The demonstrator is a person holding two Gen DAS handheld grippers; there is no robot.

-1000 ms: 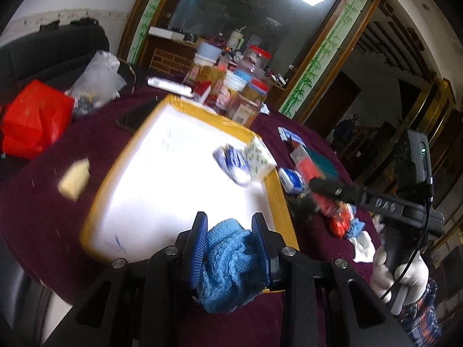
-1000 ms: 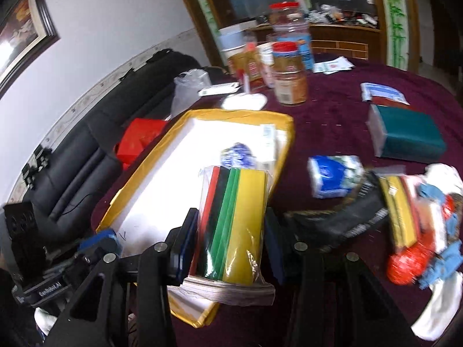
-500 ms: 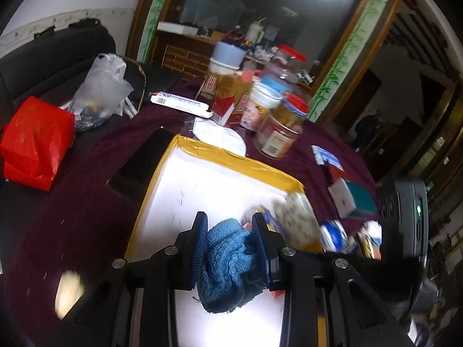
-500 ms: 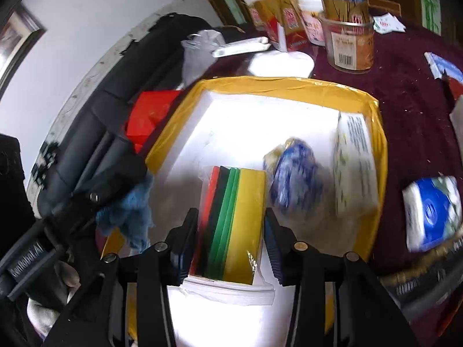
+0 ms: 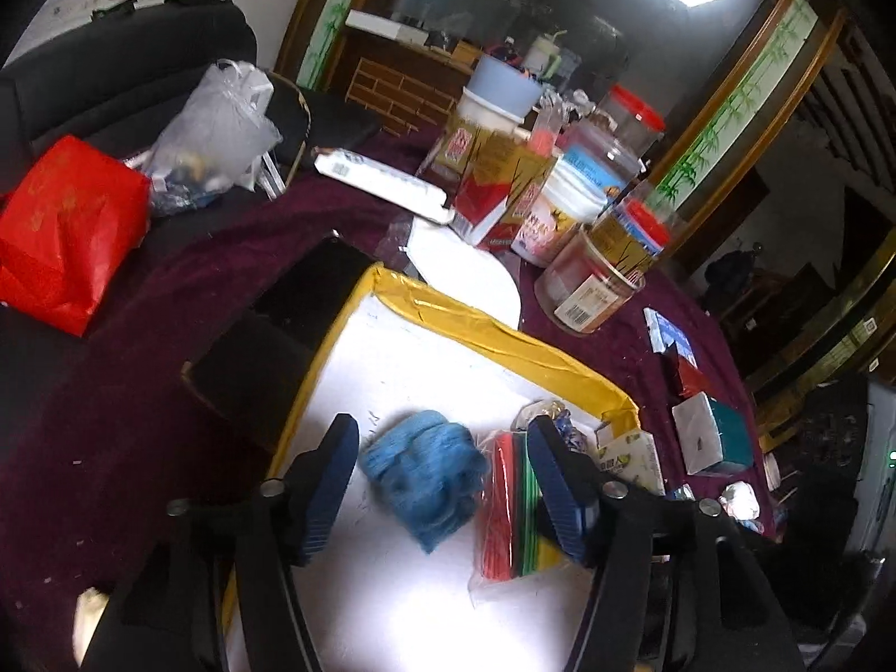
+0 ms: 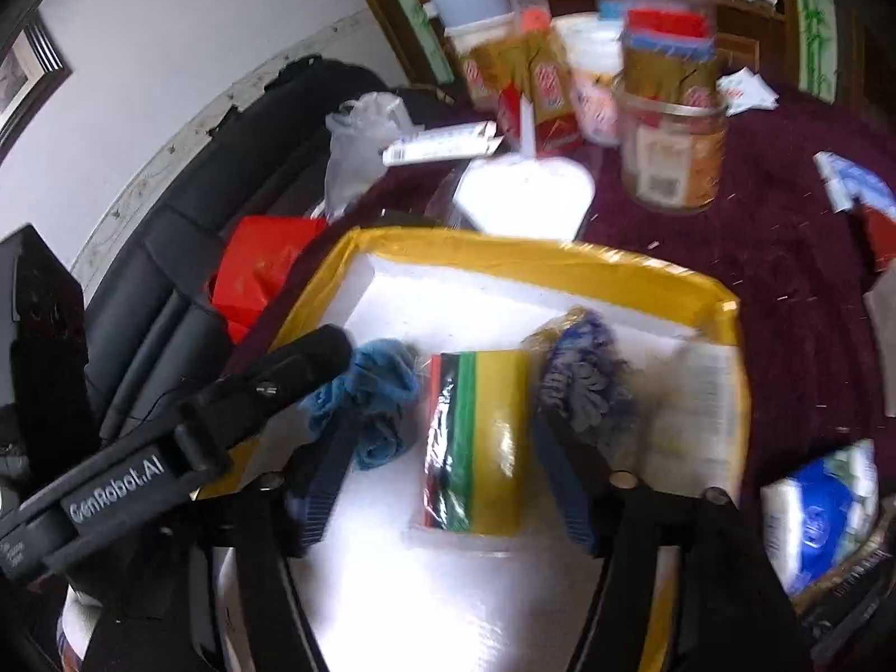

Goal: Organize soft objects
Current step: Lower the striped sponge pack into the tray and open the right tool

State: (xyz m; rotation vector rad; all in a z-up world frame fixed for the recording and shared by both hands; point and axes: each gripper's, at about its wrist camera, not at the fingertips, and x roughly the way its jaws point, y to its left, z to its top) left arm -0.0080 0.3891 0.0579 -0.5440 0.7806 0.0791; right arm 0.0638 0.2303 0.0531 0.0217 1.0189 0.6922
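Both claws hang over the white tray (image 5: 504, 336) with the yellow rim, and both have just been opening. Low in the left wrist view, the left claw (image 5: 442, 484) stands with its jaws apart; the blue knitted cloth (image 5: 425, 470) lies loose on the tray floor between them, clear of both pads. Just right of the cloth, the bag of coloured sponge sheets (image 5: 507, 515) lies flat, partly behind the right-hand finger. In the right wrist view the right claw (image 6: 442, 465) also stands with jaws apart around that bag, which rests on the tray without touching either pad. Beside it, toward the right of that frame, sit a blue-and-white bundle (image 6: 582, 381) and a white printed packet (image 6: 705, 420), both inside the tray. Jars and boxes (image 5: 560, 207) crowd the maroon tabletop (image 5: 168, 308) beyond the tray's far rim, toward the upper middle of the frame.
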